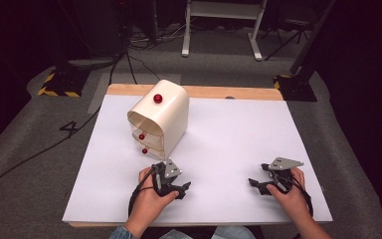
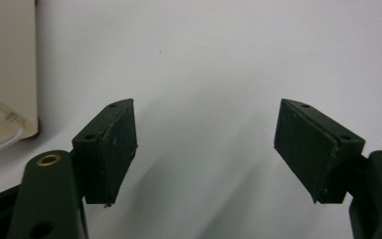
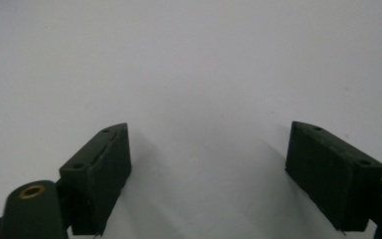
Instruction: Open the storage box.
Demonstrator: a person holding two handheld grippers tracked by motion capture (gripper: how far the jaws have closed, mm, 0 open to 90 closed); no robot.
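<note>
A: Where's the cream drawer cabinet point(image 1: 160, 118)?
B: Far left on the white table point(image 1: 238, 139), 3 red knobs point(image 1: 157, 98) showing.
A: The grippers?
B: Left gripper point(image 1: 179, 188) just before it, right gripper point(image 1: 258, 185) well apart; both jaws wide, empty.

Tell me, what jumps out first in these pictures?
A cream drawer cabinet with red knobs stands on the white table, left of its middle. Nearer the person, each hand holds a black gripper: the left gripper just in front of the cabinet, the right gripper apart on bare table, both with jaws open.
</note>
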